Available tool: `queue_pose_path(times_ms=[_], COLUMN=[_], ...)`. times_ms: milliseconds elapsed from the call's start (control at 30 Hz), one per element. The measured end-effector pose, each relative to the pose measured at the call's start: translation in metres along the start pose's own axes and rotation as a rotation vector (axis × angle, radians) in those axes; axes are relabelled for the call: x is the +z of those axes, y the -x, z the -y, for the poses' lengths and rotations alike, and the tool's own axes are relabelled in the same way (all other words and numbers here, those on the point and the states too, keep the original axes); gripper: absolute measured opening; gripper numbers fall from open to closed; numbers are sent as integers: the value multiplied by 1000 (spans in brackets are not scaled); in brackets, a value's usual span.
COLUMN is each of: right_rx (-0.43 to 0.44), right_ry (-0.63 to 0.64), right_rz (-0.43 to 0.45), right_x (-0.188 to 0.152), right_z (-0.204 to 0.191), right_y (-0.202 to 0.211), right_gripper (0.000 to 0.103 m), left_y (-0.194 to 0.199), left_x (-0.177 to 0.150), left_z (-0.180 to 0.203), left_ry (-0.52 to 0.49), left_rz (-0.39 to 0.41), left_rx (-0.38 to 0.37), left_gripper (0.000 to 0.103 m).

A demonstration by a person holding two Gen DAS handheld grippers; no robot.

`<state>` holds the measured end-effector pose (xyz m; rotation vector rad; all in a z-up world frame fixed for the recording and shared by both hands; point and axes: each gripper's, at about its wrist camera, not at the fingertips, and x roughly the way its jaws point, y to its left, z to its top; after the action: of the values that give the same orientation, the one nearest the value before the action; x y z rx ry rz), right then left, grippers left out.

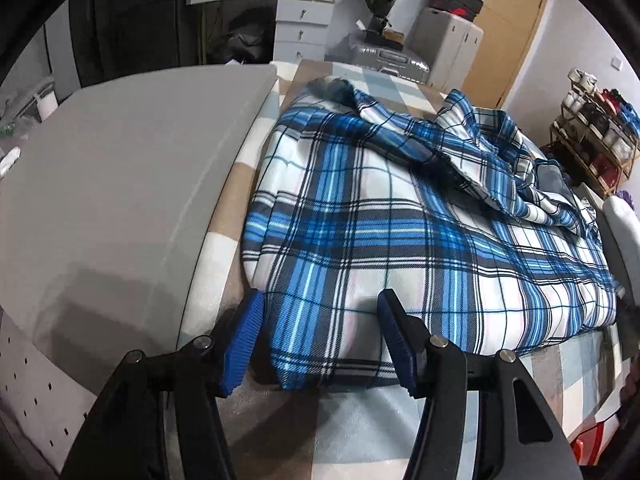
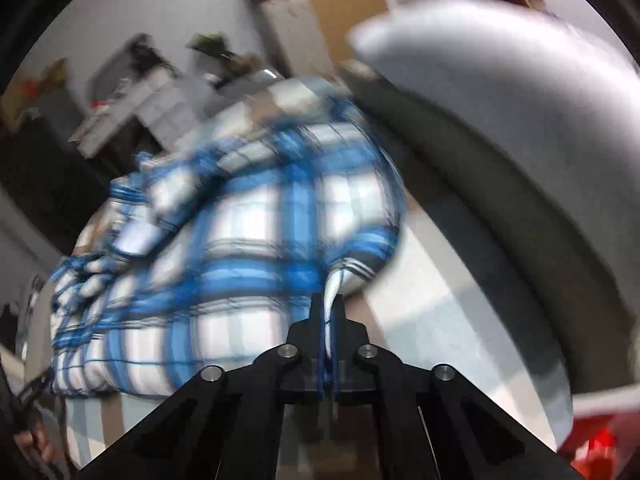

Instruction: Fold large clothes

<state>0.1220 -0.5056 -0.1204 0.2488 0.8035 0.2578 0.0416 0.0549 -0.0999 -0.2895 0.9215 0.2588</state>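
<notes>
Two gripper (image 1: 320, 324) fingers straddle the plaid shirt's (image 1: 400, 220) corner beside a grey board (image 1: 120, 184).

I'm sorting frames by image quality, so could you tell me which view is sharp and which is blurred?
Left wrist view: sharp, fisheye-curved, the blue-and-white plaid garment crisp. Right wrist view: motion-smeared cloth and room, only the right gripper sharp.

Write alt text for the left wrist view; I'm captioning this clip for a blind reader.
The left gripper, with open blue ribbed pads, straddles the near corner of a blue, white and black plaid garment without pressing on it. The garment lies on a beige, white and pale-blue checked cover, its far side rumpled, with a grey flat cushion at left.
</notes>
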Motion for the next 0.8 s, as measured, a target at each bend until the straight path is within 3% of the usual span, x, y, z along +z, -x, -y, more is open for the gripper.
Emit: queue_pose_path(times_ms=[67,100,200,267,300,400,433,633,700,733,800], right_rx=[-35,-36,-164,-171,-146,-63,-35,-42,-54,-76,-97], right_ry=[-48,-81,-89,-99,-109,-131,-126,-72,-56,-25,26], right_rz=[32,5,-37,-40,-31,-13,-12,-79,-94,-97,-95], right_x=[5,6,-1,-6,-7,-8,-8,-6,-6,-8,-8], right_z=[12,22,28,26,27,31,31,21,16,10,2], right_y=[8,2,-12,-9,-5,7,10,-15,-26,-30,-32], right_gripper=[1,1,2,8,14,57,59,59,54,39,19], left_y=[1,0,-6,-2,2,5,3,-21,-22,-23,-22], left_x=[-2,-3,-13,-17,-18,-14,-13,0,-2,-2,-7], left_z=[3,5,3,-3,-6,-13,-14,-1,2,6,8], left_ry=[-33,-55,-64,-50,-41,5,12,26,20,-13,-42], left_rz=[16,21,6,8,12,9,3,7,21,36,48], left_rx=[44,61,56,53,40,-65,-83,-54,-26,24,31], left_gripper=[54,54,54,54,54,54,54,52,27,3,0])
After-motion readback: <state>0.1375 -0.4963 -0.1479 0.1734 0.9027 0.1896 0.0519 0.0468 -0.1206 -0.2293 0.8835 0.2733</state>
